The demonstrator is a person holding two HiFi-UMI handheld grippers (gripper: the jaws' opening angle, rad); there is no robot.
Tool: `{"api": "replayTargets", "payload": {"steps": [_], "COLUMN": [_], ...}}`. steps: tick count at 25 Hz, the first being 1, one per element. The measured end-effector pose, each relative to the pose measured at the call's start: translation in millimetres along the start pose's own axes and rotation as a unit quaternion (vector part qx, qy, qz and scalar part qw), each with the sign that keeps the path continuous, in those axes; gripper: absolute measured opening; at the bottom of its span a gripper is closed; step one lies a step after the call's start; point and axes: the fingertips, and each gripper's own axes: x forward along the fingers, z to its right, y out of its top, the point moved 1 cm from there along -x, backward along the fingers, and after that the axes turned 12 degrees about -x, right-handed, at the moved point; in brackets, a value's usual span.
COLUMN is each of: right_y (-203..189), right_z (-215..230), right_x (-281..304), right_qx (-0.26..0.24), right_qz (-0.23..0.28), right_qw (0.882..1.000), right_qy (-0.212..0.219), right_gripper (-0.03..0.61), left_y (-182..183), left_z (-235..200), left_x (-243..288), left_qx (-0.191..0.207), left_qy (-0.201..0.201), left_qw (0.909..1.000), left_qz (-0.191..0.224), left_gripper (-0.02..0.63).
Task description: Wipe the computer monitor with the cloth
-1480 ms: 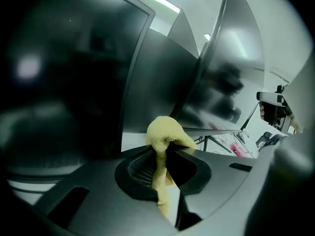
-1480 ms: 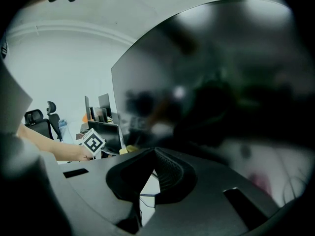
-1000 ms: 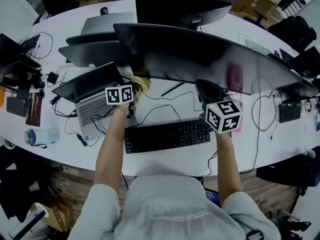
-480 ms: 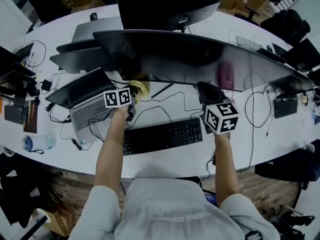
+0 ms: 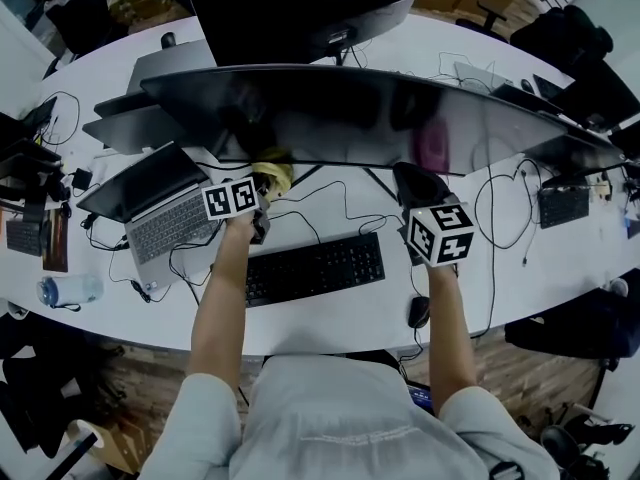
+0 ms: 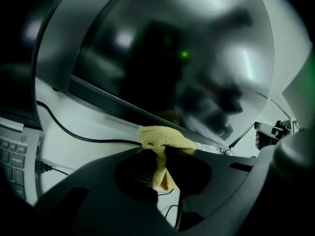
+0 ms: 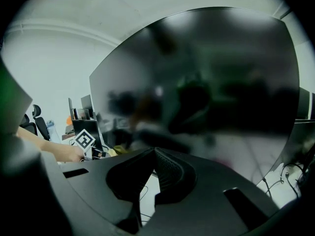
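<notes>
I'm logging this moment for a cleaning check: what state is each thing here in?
monitor: upright, screen dark.
cloth: bunched, pinched in the jaws, at the monitor's lower edge.
left gripper: shut on cloth.
right gripper: jaws together, nothing between them.
laptop: lid open, screen dark.

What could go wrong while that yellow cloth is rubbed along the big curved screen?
Little of the cloth sticks out past the left gripper, so its hard jaws might scrape the monitor at its lower edge. Loose cables lie just under that edge and could snag. The right gripper, shut and empty, points at the screen and might bump it.
</notes>
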Motion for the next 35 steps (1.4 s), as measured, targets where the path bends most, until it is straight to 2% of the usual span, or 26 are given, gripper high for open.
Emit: {"api": "replayTargets", "payload": {"steps": [23,35], "right_y": [-58.1,-94.5], "right_z": [91.0,138.8], "right_x": [-74.9,-111.5], "right_qx": [0.03,0.037], "right_qz": [0.0,0.006], "right_qw": [0.999,0.999], "right_qy": [-0.021,-0.013], "right_gripper": [0.028,0.028], "left_y": [-61.5,-105.6], "left_z": [98.9,167.5], "left_x": [64.7,109.6], "left_qx": [-0.017,-0.019], "left_qy": [-0.017,-0.036], "left_qw": [0.9996,0.9991], "left_qz": [-0.016,-0.014], "left_gripper": [0.055,0.055]}}
